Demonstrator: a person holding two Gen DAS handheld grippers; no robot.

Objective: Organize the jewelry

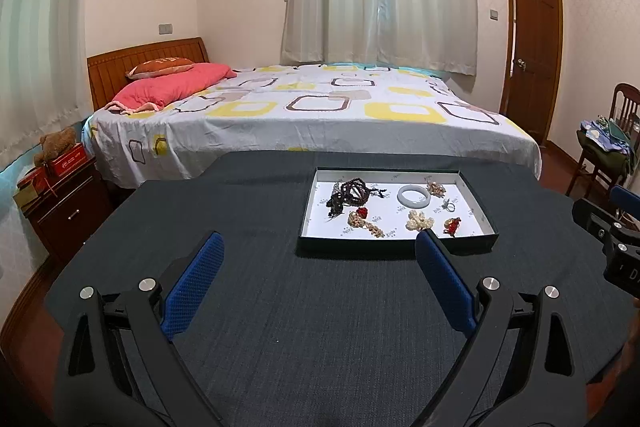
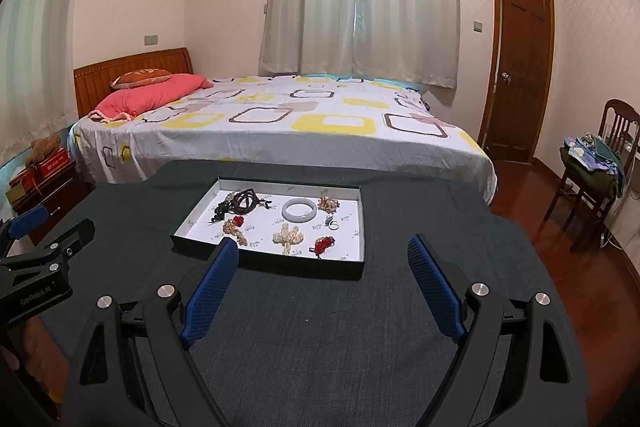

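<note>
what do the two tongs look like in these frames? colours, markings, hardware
Both match: the left tongs and right tongs have matte black plastic arms with triangular cut-outs, round silver pivot bolts, and long blue fingers with a fine grid texture. White "GenRobot.AI" lettering shows on the left unit's body in the right wrist view. No cables or sleeves visible.

A shallow dark-walled tray (image 2: 276, 264) with a white printed floor lies flat on my desk (image 2: 320, 347), and all the jewelry sits loose inside it. Far row: dark bead strands (image 2: 246, 198) in a tangled heap at left, a pale bangle (image 2: 299, 209) lying flat mid-tray, a small amber cluster (image 2: 328, 203) at right. Near row: beige beads with a red piece (image 2: 235, 225), a cream cluster (image 2: 288, 237), a red ornament (image 2: 323, 245), and a small ring (image 2: 334, 225) just behind it.
</note>
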